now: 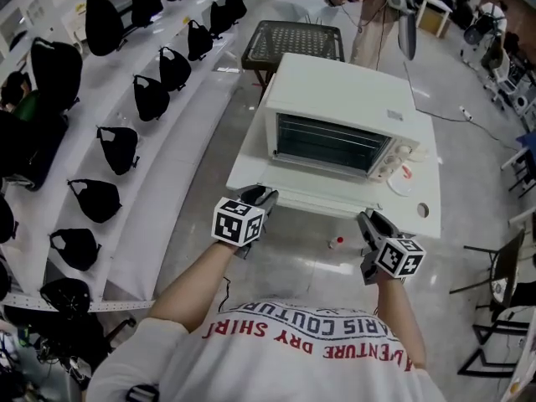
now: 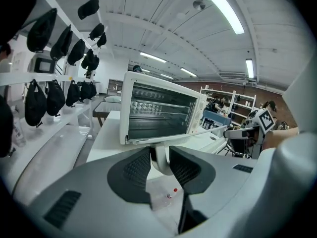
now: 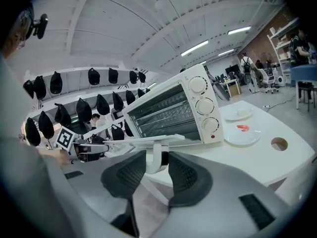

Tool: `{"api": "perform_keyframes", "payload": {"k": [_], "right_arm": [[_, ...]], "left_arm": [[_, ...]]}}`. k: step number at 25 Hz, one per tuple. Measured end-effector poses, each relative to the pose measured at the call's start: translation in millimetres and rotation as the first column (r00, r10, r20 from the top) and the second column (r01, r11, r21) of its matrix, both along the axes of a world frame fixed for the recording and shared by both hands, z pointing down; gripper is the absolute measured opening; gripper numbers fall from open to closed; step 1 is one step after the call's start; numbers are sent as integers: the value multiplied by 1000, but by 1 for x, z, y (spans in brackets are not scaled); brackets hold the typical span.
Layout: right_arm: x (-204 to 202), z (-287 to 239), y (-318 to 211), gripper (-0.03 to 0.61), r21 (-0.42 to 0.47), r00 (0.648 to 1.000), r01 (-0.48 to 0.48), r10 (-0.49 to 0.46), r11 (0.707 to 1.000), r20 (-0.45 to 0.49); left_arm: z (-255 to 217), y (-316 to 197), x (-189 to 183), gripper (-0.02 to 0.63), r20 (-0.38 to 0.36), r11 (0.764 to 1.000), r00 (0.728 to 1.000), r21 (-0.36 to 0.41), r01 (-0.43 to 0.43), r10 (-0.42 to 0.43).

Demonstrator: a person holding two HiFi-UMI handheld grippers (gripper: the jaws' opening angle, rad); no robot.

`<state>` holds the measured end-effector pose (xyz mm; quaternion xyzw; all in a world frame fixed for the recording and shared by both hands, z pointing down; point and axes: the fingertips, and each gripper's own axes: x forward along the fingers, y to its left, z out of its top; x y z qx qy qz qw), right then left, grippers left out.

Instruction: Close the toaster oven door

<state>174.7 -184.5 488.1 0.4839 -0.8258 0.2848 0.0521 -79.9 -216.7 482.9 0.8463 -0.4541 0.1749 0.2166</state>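
A white toaster oven (image 1: 339, 90) stands on a white bench (image 1: 249, 159), its front facing the person. Its door (image 1: 322, 200) is dropped all the way open and lies roughly level, jutting out past the near edge of the bench. The wire racks show inside the open front. The left gripper (image 1: 263, 196) is at the left end of the door's front edge and the right gripper (image 1: 368, 221) at the right end, both held from below and pointing toward the oven. In the left gripper view, the jaws stand narrow and clamp the white post of the door handle (image 2: 159, 158) between their ribbed pads. The right gripper view shows the same at the other end, its jaws also narrow and closed on the handle's post. Three knobs (image 3: 205, 103) run down the oven's right side. Just right of the oven on the bench are a small plate (image 3: 242, 136) with something red on it and a second plate behind it. A round hole (image 1: 423, 210) sits near the bench's right corner. On the floor below the door lies a small bottle with a red cap (image 1: 337, 242). Black bags (image 1: 117, 147) sit on long white shelves to the left, and a dark mesh-topped table (image 1: 293, 42) stands behind the oven.
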Motion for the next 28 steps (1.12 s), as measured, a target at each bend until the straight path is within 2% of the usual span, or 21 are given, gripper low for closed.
{"api": "perform_keyframes", "payload": {"k": [9,17,28], "right_arm": [[2,-26,-19,150,3,999,-27,27,1000,27],[6,-51,-44,150,28,996,-46,44,999,81],[10,-72,-74,153,0,993,-52,51,999,104]], "left_arm": [[-25,-20,-1,137,-38,1000,999,-17,8,-8],[-52,-45,2,140,-9,1000,1000,27,12,-11],[-72,-77,5,141,-42,1000,999,-8,11,-11]]}}
